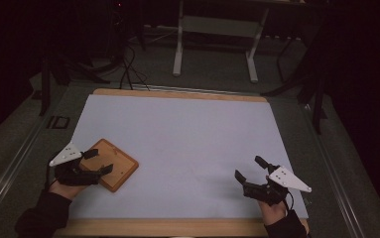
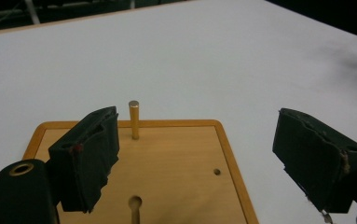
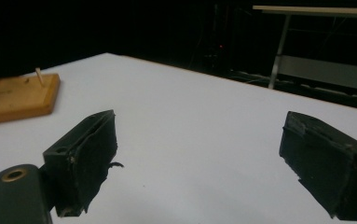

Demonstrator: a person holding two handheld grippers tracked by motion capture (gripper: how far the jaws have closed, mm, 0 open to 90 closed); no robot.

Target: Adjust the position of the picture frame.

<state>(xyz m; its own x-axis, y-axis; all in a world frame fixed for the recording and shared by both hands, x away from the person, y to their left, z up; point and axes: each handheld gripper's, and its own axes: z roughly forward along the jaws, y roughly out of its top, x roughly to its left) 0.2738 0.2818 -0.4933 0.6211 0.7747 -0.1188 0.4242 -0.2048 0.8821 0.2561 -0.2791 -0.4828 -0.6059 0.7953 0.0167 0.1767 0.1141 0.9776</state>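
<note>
From the high view, your left gripper (image 1: pixel 99 161) hangs over the near left corner of the wooden board (image 1: pixel 120 166), which lies on the left side of the white worktop (image 1: pixel 187 144), turned at an angle to its edges. Its jaws are spread, with nothing between them. Your right gripper (image 1: pixel 249 168) sits at the near right of the worktop, well apart from the board, jaws spread as well and empty.

In the left gripper view, your two black jaws stand wide over the board (image 2: pixel 176 177). A short wooden peg (image 2: pixel 133 120) stands upright near the board's far edge, just beyond the tip of the left-hand jaw and not touched by it. The board also shows a small round hole (image 2: pixel 217 171) to the right and a keyhole-shaped slot (image 2: pixel 134 205) at its near side.

In the right gripper view, your jaws are spread over bare white worktop (image 3: pixel 204 140), gripping nothing. The board (image 3: pixel 20 98) lies far off at the left, with the peg (image 3: pixel 39 76) rising from it, slightly tilted in this view.
</note>
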